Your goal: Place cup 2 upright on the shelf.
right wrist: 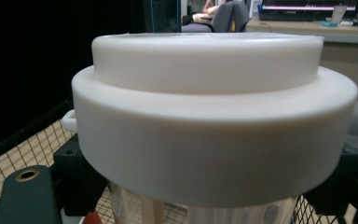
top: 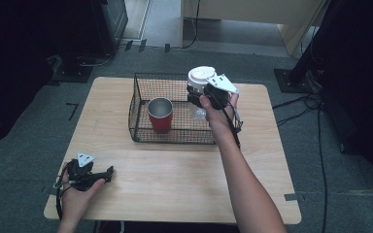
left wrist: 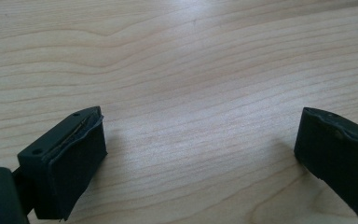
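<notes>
White-lid cup gripped by right hand-held gripper over basket, beside red cup. Left hand-held gripper open, resting on surface. Next: lower cup into basket, let go.

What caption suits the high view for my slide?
Right gripper holds a white-lidded cup over the wire basket beside a red cup.

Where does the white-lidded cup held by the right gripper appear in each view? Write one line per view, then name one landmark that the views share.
High view: the white-lidded cup sits upper centre, over the far right corner of the wire basket, held by the right gripper.
Left gripper view: not in it; bare wooden table.
Right gripper view: the lid spans the middle.
Shared landmark: the basket mesh.
</notes>
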Motion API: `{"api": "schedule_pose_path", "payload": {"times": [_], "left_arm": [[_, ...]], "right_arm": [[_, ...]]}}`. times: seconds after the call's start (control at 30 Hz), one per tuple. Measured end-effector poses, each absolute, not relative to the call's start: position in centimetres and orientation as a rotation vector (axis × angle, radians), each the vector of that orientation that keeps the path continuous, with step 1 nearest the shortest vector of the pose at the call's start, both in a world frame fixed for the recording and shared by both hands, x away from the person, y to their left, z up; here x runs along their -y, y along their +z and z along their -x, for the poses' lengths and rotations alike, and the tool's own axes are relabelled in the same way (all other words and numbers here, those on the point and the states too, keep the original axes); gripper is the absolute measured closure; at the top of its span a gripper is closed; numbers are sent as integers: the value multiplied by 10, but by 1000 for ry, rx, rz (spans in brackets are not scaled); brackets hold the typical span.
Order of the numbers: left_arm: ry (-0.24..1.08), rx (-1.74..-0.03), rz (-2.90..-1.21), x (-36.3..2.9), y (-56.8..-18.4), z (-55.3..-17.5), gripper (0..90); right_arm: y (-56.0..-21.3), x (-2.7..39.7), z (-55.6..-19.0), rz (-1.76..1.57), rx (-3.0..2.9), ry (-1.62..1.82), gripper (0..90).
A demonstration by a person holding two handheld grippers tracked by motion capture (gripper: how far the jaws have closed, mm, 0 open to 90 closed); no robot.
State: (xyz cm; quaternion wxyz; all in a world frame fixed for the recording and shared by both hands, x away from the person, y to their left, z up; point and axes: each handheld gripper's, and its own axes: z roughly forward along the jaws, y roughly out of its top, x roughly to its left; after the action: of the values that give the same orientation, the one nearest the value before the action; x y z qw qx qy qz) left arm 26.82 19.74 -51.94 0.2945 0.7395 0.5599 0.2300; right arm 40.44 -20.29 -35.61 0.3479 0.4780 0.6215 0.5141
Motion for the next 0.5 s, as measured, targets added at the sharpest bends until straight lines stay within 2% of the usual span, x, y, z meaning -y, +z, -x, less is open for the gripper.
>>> {"api": "schedule_pose_path", "payload": {"times": [0.5], "left_arm": [[613, -1489, -1972, -198, -519, -268, 26]], "right_arm": [[-388, 190, -431, -1301, -1672, 1298, 161]]}}
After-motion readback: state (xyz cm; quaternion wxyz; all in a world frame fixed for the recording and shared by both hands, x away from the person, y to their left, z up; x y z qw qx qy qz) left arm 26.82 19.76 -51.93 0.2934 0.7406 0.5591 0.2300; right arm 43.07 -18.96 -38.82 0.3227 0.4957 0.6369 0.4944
